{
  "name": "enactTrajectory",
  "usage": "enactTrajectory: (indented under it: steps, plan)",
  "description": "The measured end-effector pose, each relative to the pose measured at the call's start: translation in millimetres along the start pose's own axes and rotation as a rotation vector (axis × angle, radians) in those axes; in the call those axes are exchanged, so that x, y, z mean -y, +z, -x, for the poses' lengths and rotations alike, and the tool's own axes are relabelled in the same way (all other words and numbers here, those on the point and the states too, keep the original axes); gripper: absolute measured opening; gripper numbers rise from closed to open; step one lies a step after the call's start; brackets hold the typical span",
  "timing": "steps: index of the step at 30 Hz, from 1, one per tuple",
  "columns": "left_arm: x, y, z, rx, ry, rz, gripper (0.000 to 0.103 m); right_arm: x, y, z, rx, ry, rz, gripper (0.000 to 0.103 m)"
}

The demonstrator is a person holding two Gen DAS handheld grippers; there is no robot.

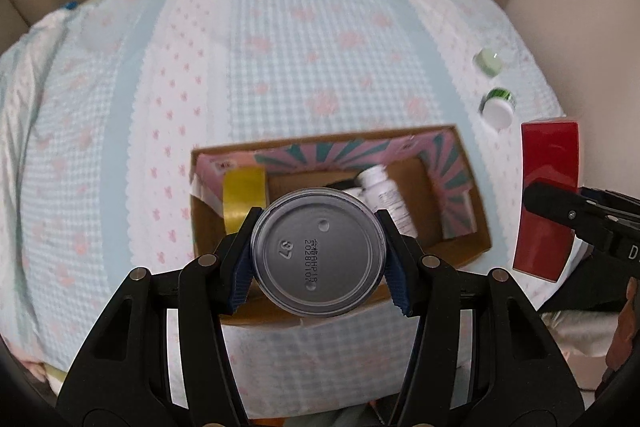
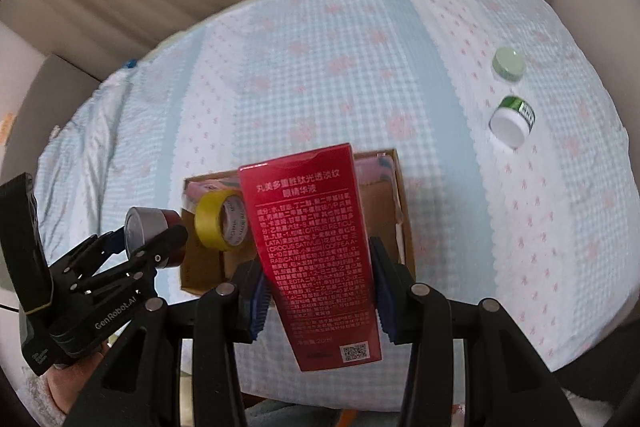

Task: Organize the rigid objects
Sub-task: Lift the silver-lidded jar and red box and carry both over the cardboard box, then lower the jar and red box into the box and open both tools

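Two grippers, each gripping an item, hang over a cardboard box on a quilted bed.

The bed cover [image 1: 320, 39], pale blue check with pink flowers, fills both views, beige curtains behind it. On it sits the open cardboard box [image 1: 472, 227], holding a yellow tape roll [image 2: 222, 221] at its left end and a white bottle [image 1: 386, 195] lying on its side. The right gripper [image 2: 320, 291] is clenched on a red carton [image 2: 320, 259], long axis running away from the camera, far end over the box. The left gripper [image 1: 318, 247] clamps a metal can [image 1: 318, 251], its base facing the camera, above the box. Two small jars lie well right of the box: a white-capped jar [image 2: 512, 125] tipped over, and a green-lidded jar [image 2: 508, 63].
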State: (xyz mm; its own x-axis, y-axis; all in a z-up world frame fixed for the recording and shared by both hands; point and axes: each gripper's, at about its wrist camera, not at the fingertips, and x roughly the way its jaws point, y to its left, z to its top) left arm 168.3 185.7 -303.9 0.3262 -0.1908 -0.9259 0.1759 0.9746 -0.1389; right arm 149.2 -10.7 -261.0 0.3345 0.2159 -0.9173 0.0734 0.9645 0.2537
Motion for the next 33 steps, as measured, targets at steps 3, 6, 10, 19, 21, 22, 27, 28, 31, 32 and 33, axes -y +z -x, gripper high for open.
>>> enactTrajectory:
  steps: [3, 6, 10, 19, 21, 22, 27, 28, 31, 32, 33]
  plan:
    - [-4, -1, -26, -0.045, -0.002, -0.003, 0.051, -2, 0, -23, -0.025, -0.024, -0.016, 0.041]
    - [-2, -4, -50, -0.08, -0.005, -0.031, 0.051, 0, 0, -48, -0.052, -0.039, -0.031, 0.041]
    - [2, -10, -78, -0.115, 0.004, -0.079, 0.051, 6, 0, -82, -0.082, -0.075, -0.048, 0.041]
    - [-1, -21, -116, -0.182, 0.003, -0.143, 0.051, 16, -3, -131, -0.13, -0.118, -0.041, 0.041]
    - [-3, -19, -118, -0.19, -0.003, -0.137, 0.051, 17, -3, -135, -0.137, -0.122, -0.039, 0.041]
    - [-4, -18, -119, -0.189, -0.003, -0.137, 0.051, 18, -3, -136, -0.139, -0.12, -0.045, 0.041]
    - [-1, -16, -116, -0.175, -0.009, -0.147, 0.09, 22, -3, -142, -0.152, -0.093, -0.049, 0.042]
    - [1, -16, -114, -0.17, -0.015, -0.152, 0.103, 23, -3, -143, -0.152, -0.09, -0.045, 0.045]
    - [5, -18, -106, -0.149, -0.027, -0.177, 0.103, 24, -3, -138, -0.122, -0.077, -0.044, 0.103]
    - [7, -19, -104, -0.146, -0.018, -0.187, 0.103, 24, -4, -134, -0.096, -0.063, -0.04, 0.103]
    - [8, -21, -102, -0.144, -0.005, -0.193, 0.103, 24, -3, -131, -0.087, -0.051, -0.039, 0.103]
